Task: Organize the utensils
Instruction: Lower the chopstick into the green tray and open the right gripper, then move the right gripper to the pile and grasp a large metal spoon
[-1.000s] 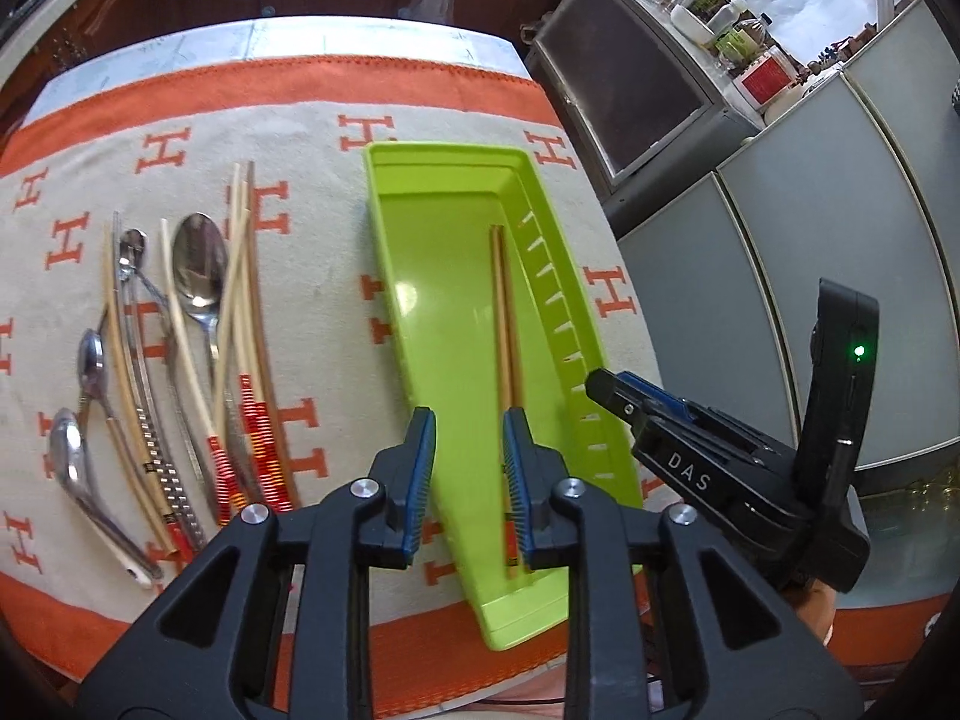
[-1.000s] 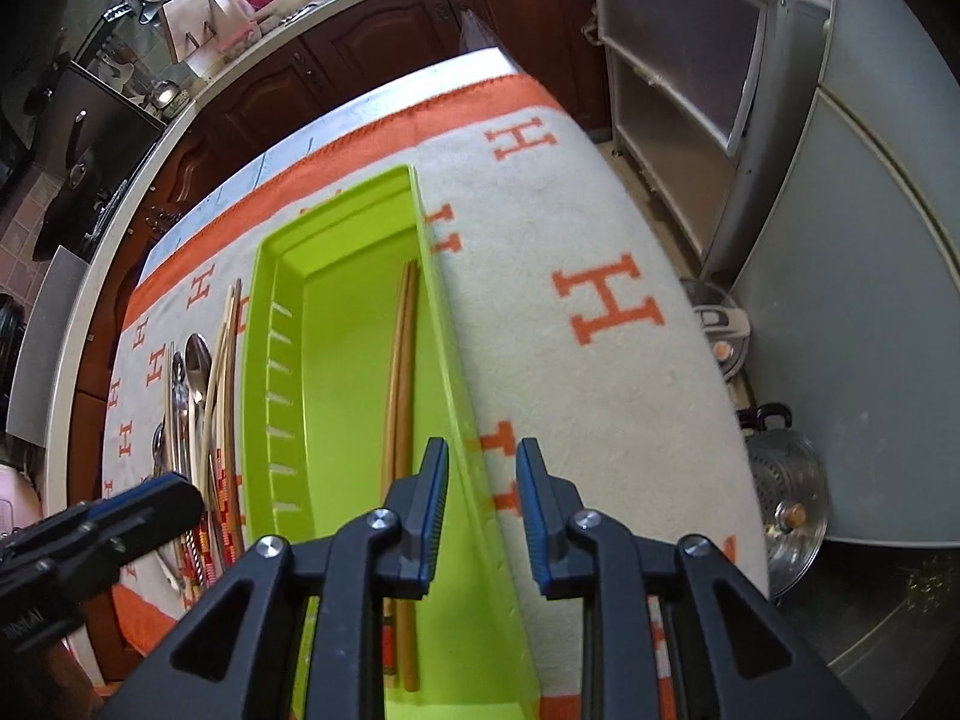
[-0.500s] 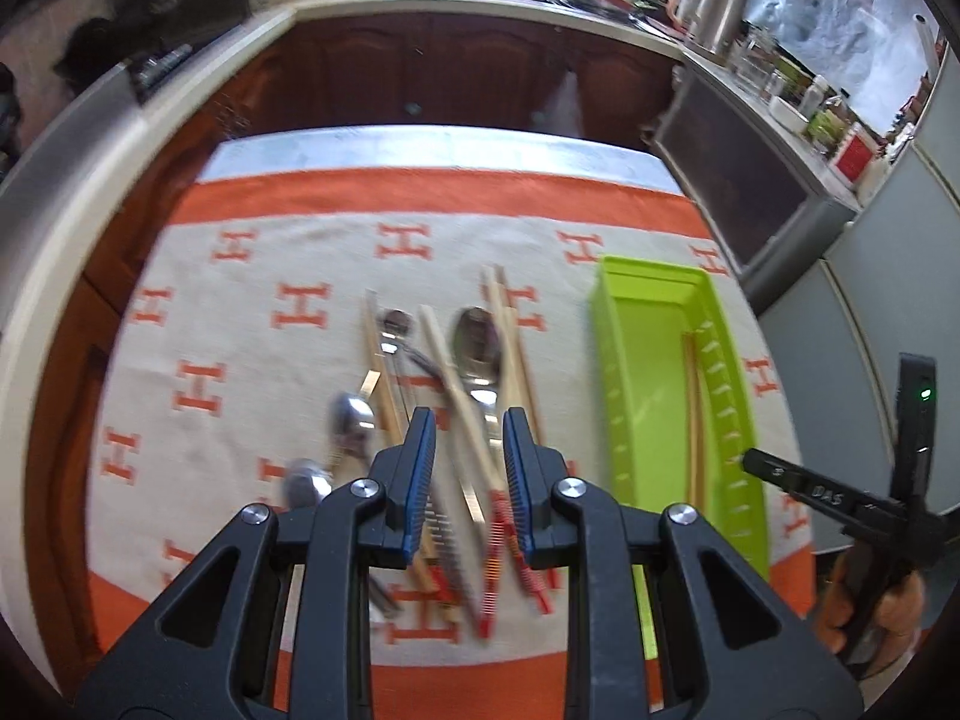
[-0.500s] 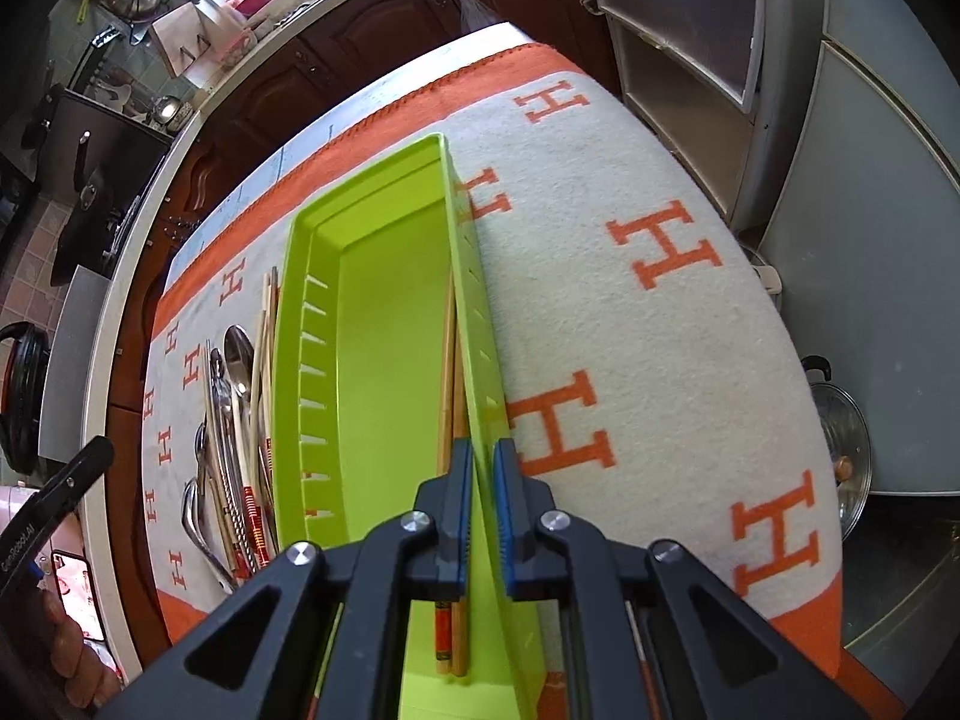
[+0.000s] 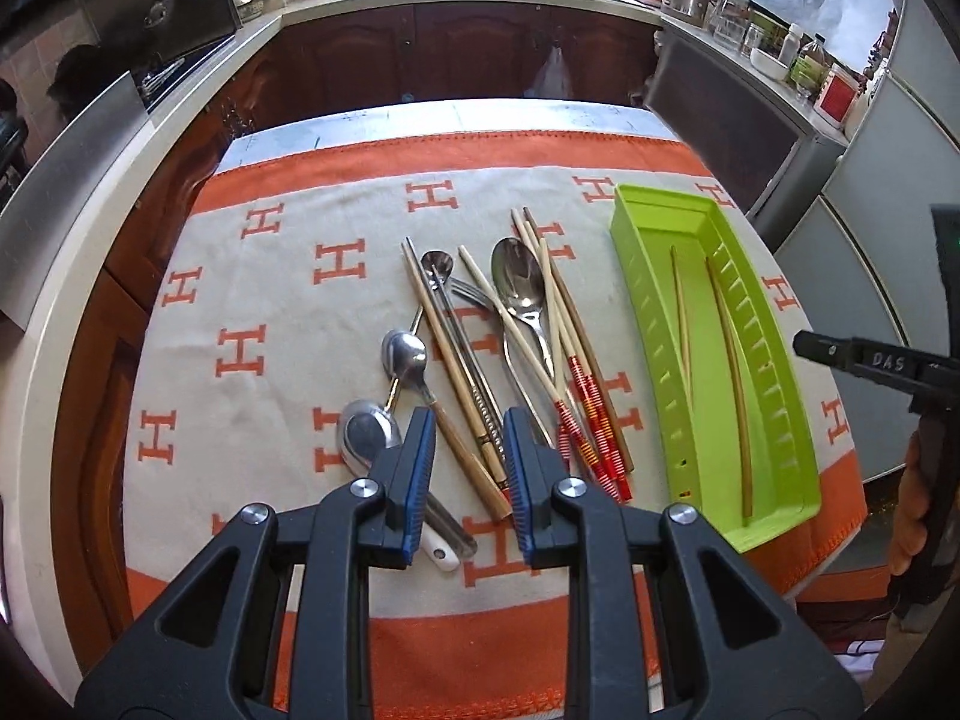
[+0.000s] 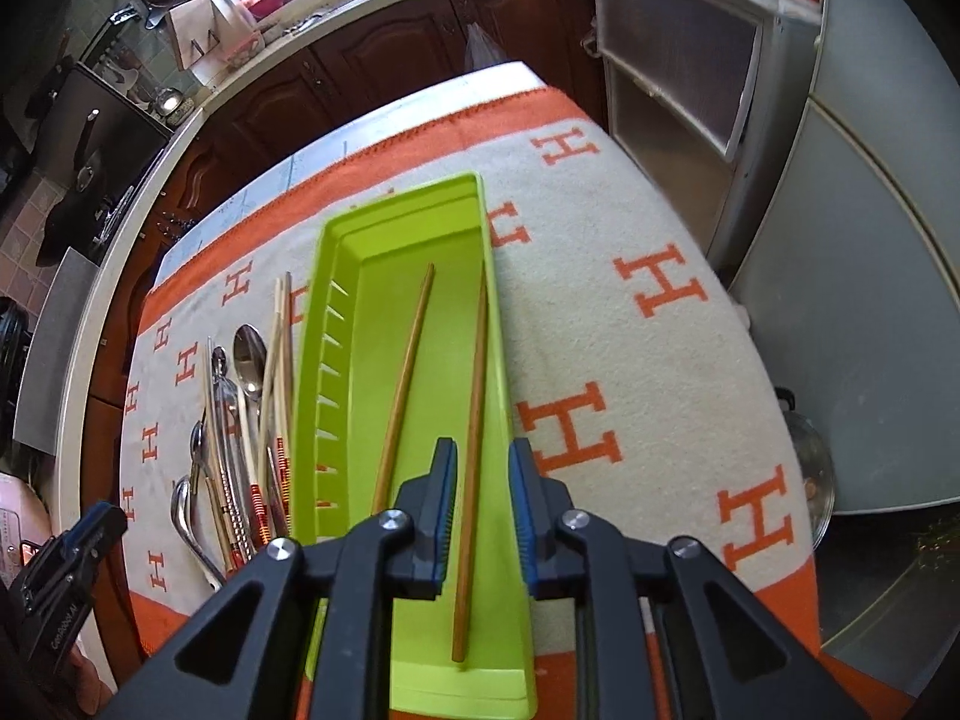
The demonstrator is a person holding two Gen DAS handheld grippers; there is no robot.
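The left gripper (image 5: 463, 456) hangs with its jaws parted and nothing between them, above the handle ends of a loose pile of utensils (image 5: 492, 360) on the cloth (image 5: 252, 276). Nearest its fingertips lie a spoon (image 5: 367, 435) at about 9 o'clock and the wooden-handled spoon (image 5: 414, 372) just beyond it. Past those, toward 12 o'clock, plain chopsticks (image 5: 441, 354), a fork (image 5: 474, 300) and a big spoon (image 5: 519, 282) cross each other, with red-banded chopsticks (image 5: 591, 420) at 2 o'clock. At 3 o'clock from the pile sits the green tray (image 5: 657, 330), lying lengthwise away from the camera.

The right gripper (image 6: 482, 501) is released too, jaws apart, hovering over the near end of the tray (image 6: 336, 276). One brown chopstick (image 6: 474, 420) runs between the jaws along the tray's right wall; a second chopstick (image 6: 405, 384) lies apart from it, angled from 7 toward 12 o'clock on the tray floor. The pile (image 6: 246, 420) lies at 9 o'clock, just outside the tray's slotted wall. Farther off stand dark wood cabinets (image 6: 384, 66).
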